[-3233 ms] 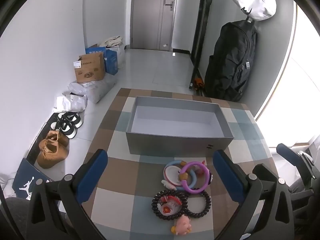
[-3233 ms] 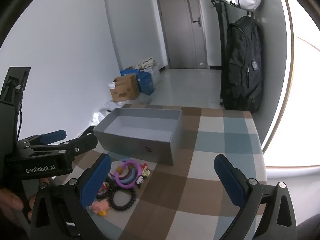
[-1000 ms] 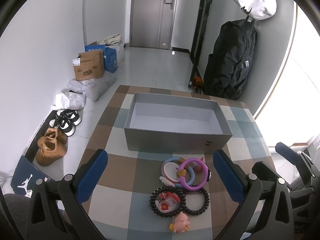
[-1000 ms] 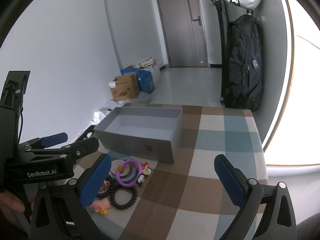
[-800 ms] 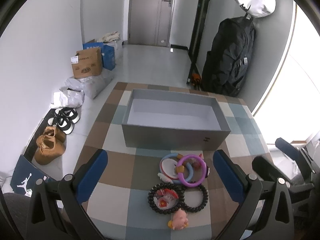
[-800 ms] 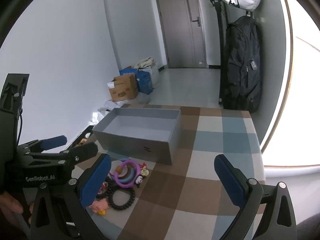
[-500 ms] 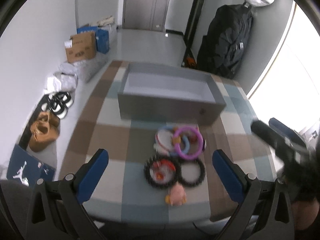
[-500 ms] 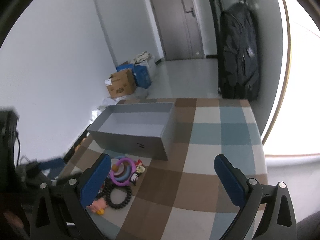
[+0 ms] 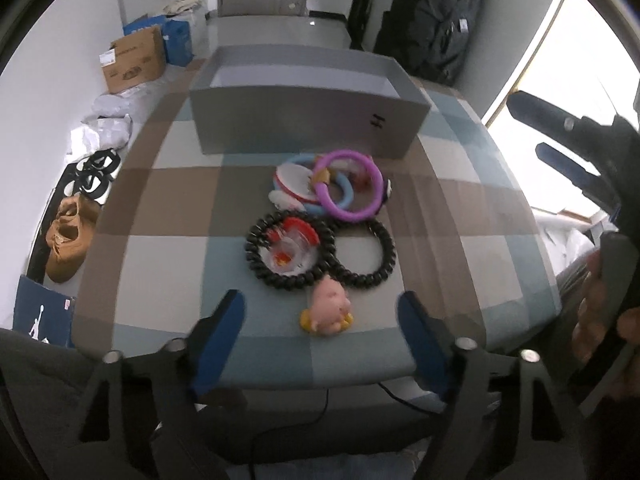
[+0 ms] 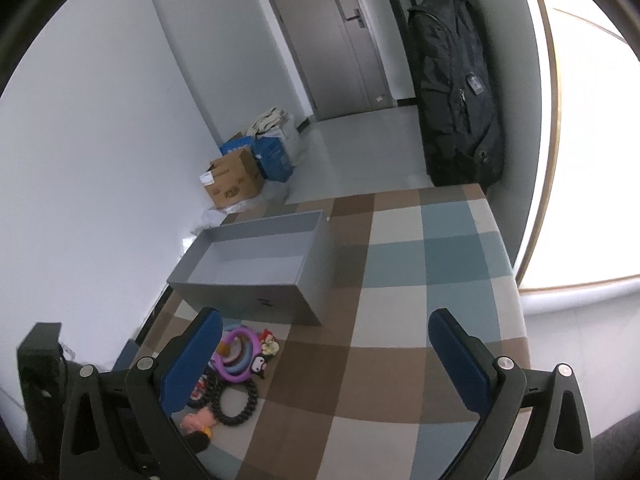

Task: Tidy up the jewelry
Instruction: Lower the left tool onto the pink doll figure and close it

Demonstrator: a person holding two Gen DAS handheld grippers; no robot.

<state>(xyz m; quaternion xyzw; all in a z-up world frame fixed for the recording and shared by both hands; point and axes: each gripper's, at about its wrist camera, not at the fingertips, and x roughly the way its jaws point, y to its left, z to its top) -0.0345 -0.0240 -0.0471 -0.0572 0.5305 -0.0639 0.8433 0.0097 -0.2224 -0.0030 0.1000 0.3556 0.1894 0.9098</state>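
Observation:
A pile of jewelry lies on the checked table in front of an open grey box (image 9: 304, 108): a purple ring (image 9: 352, 186), a blue ring (image 9: 344, 196), two black bead bracelets (image 9: 288, 248) (image 9: 368, 256), and a pink figure (image 9: 328, 310). My left gripper (image 9: 322, 316) is open and empty, just short of the pink figure. My right gripper (image 10: 324, 356) is open and empty over the table, right of the pile. The box (image 10: 260, 264), purple ring (image 10: 236, 346) and a black bracelet (image 10: 236, 400) also show in the right wrist view.
The checked table (image 9: 168, 184) ends close below the pink figure. On the floor to the left are shoes (image 9: 68, 236) and a cardboard box (image 9: 134, 58). A black backpack (image 10: 456, 92) hangs by the door. The right gripper and hand (image 9: 600, 184) show at the right edge.
My left gripper has pulled back and tilted down, so the pile sits higher and closer in view. Its jaws have narrowed. The right gripper has tilted; the jewelry has not moved.

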